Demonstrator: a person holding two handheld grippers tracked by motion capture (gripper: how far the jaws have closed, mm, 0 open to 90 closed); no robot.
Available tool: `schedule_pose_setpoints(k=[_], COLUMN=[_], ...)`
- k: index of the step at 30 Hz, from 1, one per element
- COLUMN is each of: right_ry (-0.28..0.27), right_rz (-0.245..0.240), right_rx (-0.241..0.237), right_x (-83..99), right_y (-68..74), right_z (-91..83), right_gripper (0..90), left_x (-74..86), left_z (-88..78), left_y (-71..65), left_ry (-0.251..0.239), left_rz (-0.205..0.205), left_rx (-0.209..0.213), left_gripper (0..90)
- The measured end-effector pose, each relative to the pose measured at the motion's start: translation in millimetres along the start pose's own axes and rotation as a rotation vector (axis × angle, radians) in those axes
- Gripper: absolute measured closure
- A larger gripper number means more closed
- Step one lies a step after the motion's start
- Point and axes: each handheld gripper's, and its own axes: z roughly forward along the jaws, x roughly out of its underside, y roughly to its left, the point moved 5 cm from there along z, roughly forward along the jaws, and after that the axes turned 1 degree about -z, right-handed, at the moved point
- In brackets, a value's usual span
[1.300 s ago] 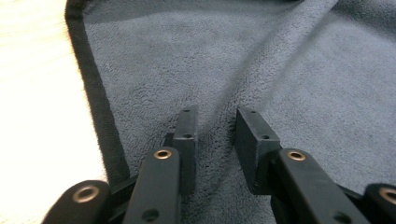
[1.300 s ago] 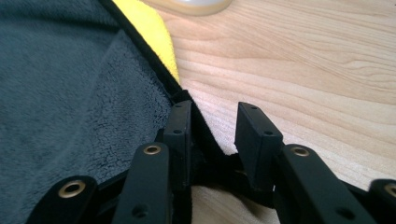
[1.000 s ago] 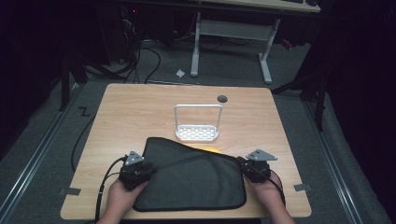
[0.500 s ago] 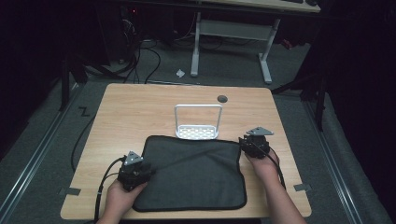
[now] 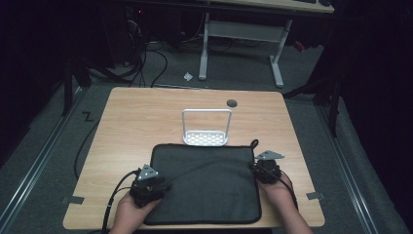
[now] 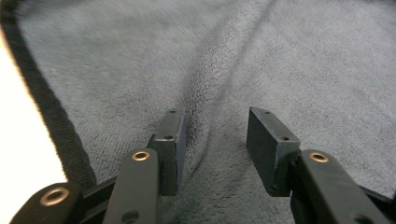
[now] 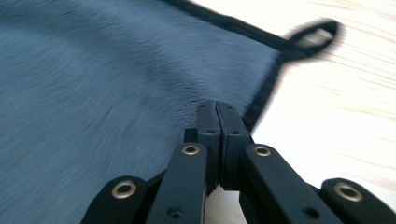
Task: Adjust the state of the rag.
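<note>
Jaws of left gripper (image 6: 212,149) apart over towel (image 6: 261,60) ridge.

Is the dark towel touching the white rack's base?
Touching. In the high view the towel's far edge meets the rack's perforated base with no wood showing between them.

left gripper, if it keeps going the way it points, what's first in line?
Probably the dark towel itself: the left gripper, jaws open, points low across its surface, a raised fold running between them. Depth is unclear.
</note>
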Motion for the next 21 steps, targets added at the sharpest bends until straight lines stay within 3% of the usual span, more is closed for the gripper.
schedule_pose_setpoints(k=[1,2,3,5,6,8,9,11,12,15,17,20,21], right_ry=[0.001,0.001,0.006,0.013,-0.011,-0.024,-0.063,-0.074,-0.09,-0.093,-0.083,-0.061,-0.057], right_rz=[0.003,0.003,0.015,0.029,0.019,0.012,0.0,-0.001,-0.01,-0.008,-0.004,-0.006,-0.008], right_rx=[0.018,0.018,0.04,0.083,0.118,0.118,0.076,0.054,0.018,-0.002,-0.028,-0.064,-0.066], right_x=[1.2,1.2,3.0,5.0,2.8,1.5,-1.0,-1.1,-0.9,1.4,4.9,11.7,12.4], right_y=[-6.4,-6.4,-16.0,-27.3,-26.7,-23.5,-6.8,1.5,16.1,26.6,35.3,46.3,46.9], right_z=[-0.7,-0.7,-1.8,-4.3,-10.7,-14.1,-21.6,-24.0,-27.1,-28.8,-29.5,-29.1,-28.3], right_gripper=[90.0,90.0,90.0,84.0,78.0,75.7,71.6,70.5,66.9,66.0,66.2,68.8,68.8], left_x=[0.4,0.4,0.0,-1.3,-2.7,-3.4,-3.7,-4.0,-5.0,-6.4,-7.3,-11.3,-16.8], left_z=[2.5,2.5,4.4,9.3,11.6,12.2,12.1,11.1,8.6,5.0,2.9,0.9,1.0], left_y=[-7.4,-7.4,-13.0,-24.0,-29.4,-31.1,-30.8,-27.3,-20.8,-15.4,-9.3,3.1,15.0], left_ry=[-0.004,-0.004,0.001,0.006,0.008,0.003,0.0,-0.003,-0.025,-0.063,-0.076,-0.1,-0.124], left_rz=[0.017,0.017,0.031,0.052,0.073,0.078,0.078,0.072,0.047,0.041,0.052,0.014,-0.01], left_rx=[0.029,0.029,0.042,0.072,0.062,0.066,0.067,0.059,0.049,0.025,-0.014,-0.032,-0.054], left_gripper=[57.2,57.0,57.0,56.5,54.9,54.3,54.2,53.7,53.1,53.1,53.7,54.0,53.7])
